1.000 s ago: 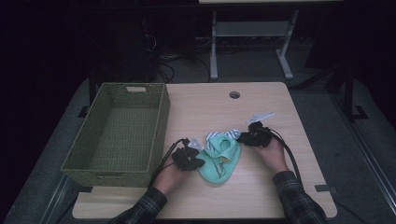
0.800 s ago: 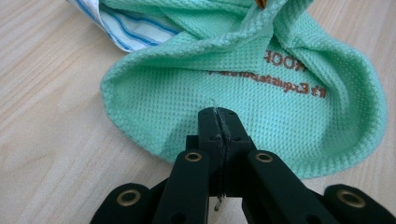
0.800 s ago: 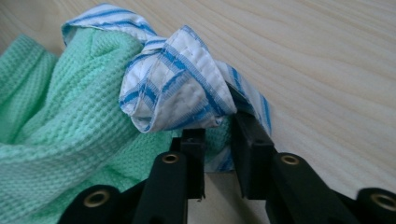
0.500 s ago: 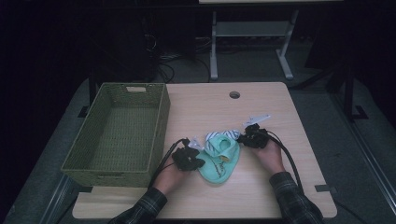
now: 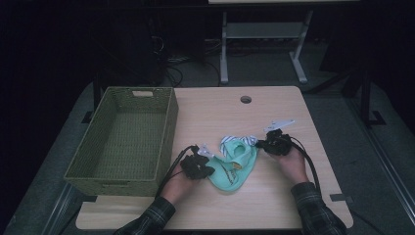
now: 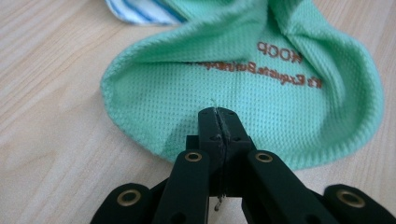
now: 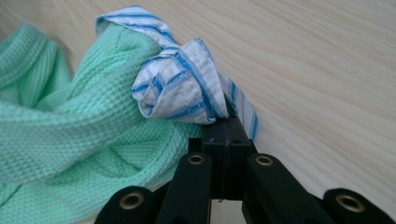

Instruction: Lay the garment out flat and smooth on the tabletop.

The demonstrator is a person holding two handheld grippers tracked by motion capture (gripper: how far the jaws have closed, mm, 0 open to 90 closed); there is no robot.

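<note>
Right gripper (image 5: pixel 265 144) closed — wooden table (image 5: pixel 274 200).

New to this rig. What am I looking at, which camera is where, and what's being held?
No robot here: a person holds a hand-held gripper in each hand. The high view looks down on a wooden table from above; the two gripper views each look along one gripper's black jaws. On the table lie a green woven basket and a mint-green bib with blue-striped trim. The left hand-held gripper is shut on the bib's lower edge; the right hand-held gripper is shut on the trim.
</note>
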